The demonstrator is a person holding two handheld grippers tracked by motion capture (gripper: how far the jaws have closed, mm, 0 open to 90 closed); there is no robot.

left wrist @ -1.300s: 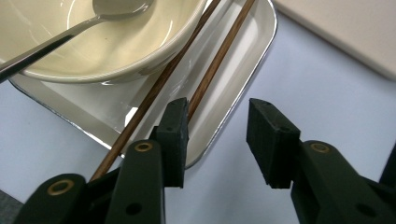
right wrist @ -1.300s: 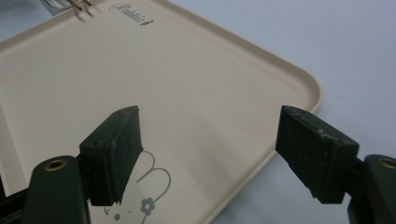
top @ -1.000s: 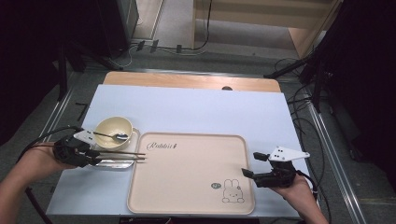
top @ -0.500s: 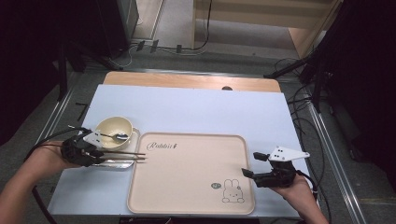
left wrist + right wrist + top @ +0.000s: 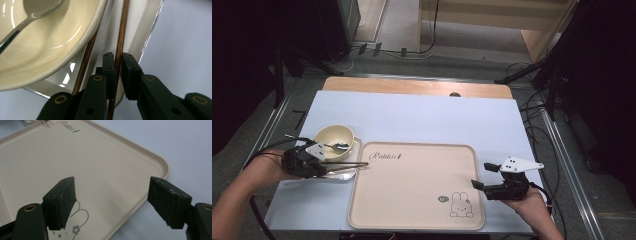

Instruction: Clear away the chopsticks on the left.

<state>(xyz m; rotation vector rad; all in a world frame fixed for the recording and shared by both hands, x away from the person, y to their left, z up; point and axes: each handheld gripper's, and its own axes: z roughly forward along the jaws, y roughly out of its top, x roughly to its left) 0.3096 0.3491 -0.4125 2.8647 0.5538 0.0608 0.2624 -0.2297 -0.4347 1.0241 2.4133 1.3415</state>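
My left tongs (image 5: 117, 62) have just closed on one thin, stiff, slippery chopstick (image 5: 121, 35) near its end; right tongs (image 5: 120, 205) gape.

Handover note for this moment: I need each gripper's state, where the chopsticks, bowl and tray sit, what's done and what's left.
Left gripper: jaws have just been closing and now pinch one chopstick; the second chopstick lies beside the jaws, under the bowl's edge, not gripped.
Right gripper: open, holding nothing, hovering over the tray's rabbit corner.
Things: cream bowl with a spoon in it sits on a small silver plate left of the beige tray; chopsticks lie across that plate, tips reaching the tray's edge.
Done: one chopstick gripped.
Left: probably lift it, then fetch the other.
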